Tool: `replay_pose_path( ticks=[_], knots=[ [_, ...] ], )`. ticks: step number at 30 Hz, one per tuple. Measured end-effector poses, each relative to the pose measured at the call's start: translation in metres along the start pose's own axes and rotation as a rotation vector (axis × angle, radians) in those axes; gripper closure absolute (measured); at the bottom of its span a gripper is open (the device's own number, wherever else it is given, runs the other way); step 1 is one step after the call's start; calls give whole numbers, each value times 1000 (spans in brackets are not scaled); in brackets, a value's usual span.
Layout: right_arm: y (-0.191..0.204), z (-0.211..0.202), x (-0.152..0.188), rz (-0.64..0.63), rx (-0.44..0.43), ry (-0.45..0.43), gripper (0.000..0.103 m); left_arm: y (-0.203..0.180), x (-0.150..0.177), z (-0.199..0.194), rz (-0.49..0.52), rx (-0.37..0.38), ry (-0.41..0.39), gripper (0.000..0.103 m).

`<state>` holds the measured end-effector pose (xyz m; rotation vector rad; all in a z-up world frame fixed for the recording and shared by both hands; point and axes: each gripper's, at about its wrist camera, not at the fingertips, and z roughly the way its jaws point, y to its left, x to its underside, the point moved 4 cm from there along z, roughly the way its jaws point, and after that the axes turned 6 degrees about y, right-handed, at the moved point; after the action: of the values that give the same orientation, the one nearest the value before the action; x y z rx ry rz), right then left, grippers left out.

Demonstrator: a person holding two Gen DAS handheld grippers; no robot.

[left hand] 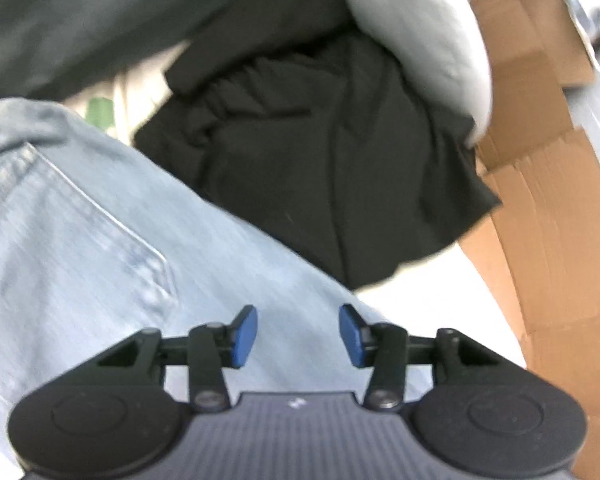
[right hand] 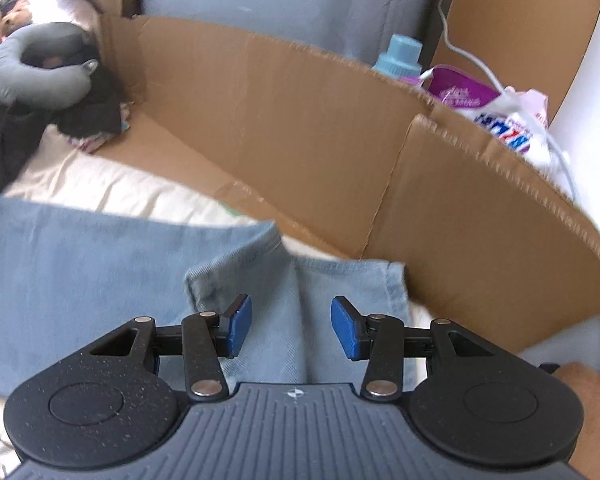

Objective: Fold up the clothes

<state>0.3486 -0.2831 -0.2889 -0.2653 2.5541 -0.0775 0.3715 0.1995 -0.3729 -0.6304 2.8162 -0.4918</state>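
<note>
A: Left wrist view. What lies at the left gripper [left hand: 298, 336]?

B: Its blue pads [left hand: 246, 336] stand moderately apart with nothing between them. The pale blue jeans [left hand: 80, 232] lie spread beneath and ahead of the jaws, running off to their left; a back pocket with stitched seams shows well to the left of the left pad. The picture is blurred, so whether the pads touch the denim cannot be told.

A: And beyond the jaws?

B: A crumpled black garment [left hand: 320, 152] lies ahead of the jaws, its lower edge overlapping the jeans. A light grey cushion [left hand: 412, 36] rests on its far right side. A cardboard wall [left hand: 540, 208] curves along the right of the jaws.

A: Right wrist view. The right gripper [right hand: 291, 330]?

B: Also moderately open and empty. The jeans [right hand: 80, 280] lie under the jaws here too: two hemmed leg ends show, one folded hem just ahead of the left pad, the other ahead of the right pad. They rest on a cream sheet [right hand: 100, 184].

A: Surroundings?

B: The cardboard wall [right hand: 300, 128] sweeps across ahead of the jaws. Behind it, far right, stand a bottle with a blue cap [right hand: 400, 54] and a purple packet [right hand: 460, 94]. Far left, a grey neck pillow [right hand: 40, 68] lies on dark clothes [right hand: 8, 136].
</note>
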Motion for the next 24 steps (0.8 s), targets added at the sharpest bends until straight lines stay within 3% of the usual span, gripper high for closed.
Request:
replay_pose_path(
  ticks=[6,9,13,15,24],
  knots=[
    [22,7,25,1,-45,-58,51,-26,31,12,69,-56,25,50],
    [32,14,40,-34,-19,-79,51,-34,45,19,98,-74,40,49],
    [47,25,57,-170,44,-43,51,-39,61,26,131,-86,74,48],
    [54,30,58,-233,79,-32,51,-39,68,27,140,-100,72,42],
    [68,37,72,-333,111,24,50,-53,91,29,262,-188,108,35]
  ],
)
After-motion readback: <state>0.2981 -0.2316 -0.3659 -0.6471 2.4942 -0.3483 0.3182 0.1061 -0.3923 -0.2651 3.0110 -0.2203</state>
